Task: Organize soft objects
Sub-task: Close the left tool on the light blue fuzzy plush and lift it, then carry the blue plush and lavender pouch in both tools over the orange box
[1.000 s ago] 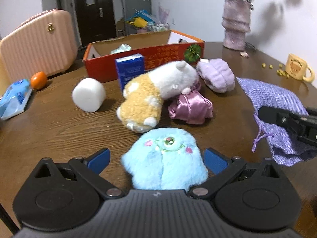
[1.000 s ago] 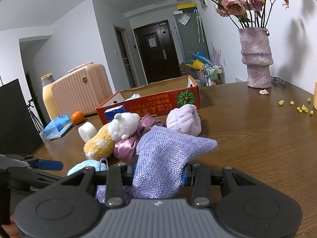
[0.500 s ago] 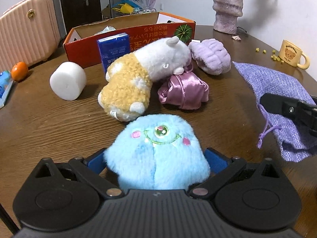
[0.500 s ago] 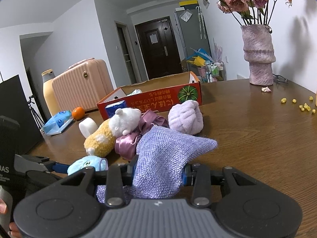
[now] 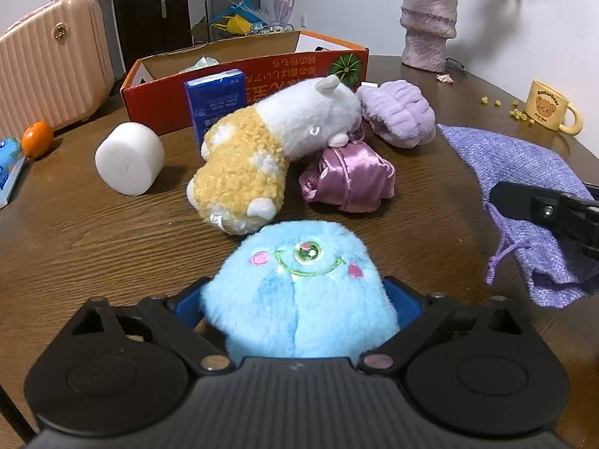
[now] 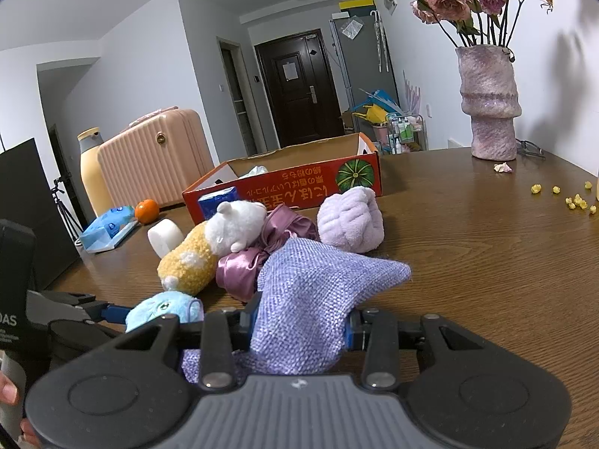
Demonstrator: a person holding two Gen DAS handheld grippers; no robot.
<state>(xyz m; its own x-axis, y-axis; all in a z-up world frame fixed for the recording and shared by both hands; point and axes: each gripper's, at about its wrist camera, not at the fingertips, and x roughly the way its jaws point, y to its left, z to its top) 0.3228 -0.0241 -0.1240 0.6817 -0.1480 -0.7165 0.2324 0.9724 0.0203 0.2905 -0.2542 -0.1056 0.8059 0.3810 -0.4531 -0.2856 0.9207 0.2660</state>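
Note:
My left gripper (image 5: 297, 299) is shut on a fluffy blue one-eyed plush (image 5: 303, 288), held just above the brown table; the plush also shows in the right wrist view (image 6: 164, 308). My right gripper (image 6: 299, 327) is shut on a purple woven drawstring bag (image 6: 318, 292), which lies at the right in the left wrist view (image 5: 524, 172). Ahead lie a yellow-and-white plush (image 5: 269, 142), a pink satin scrunchie (image 5: 348, 179) and a lilac towel roll (image 5: 397, 112).
A red cardboard box (image 5: 254, 71) stands behind the toys, a blue tissue pack (image 5: 215, 101) leaning on it. A white foam cylinder (image 5: 129, 157), an orange (image 5: 36, 139), a yellow mug (image 5: 550, 110) and a vase (image 5: 428, 22) stand around. A pink suitcase (image 5: 48, 82) is beyond the table.
My left gripper has closed on the blue plush and moved forward toward the pile with it. The right gripper still holds the purple bag, barely moved.

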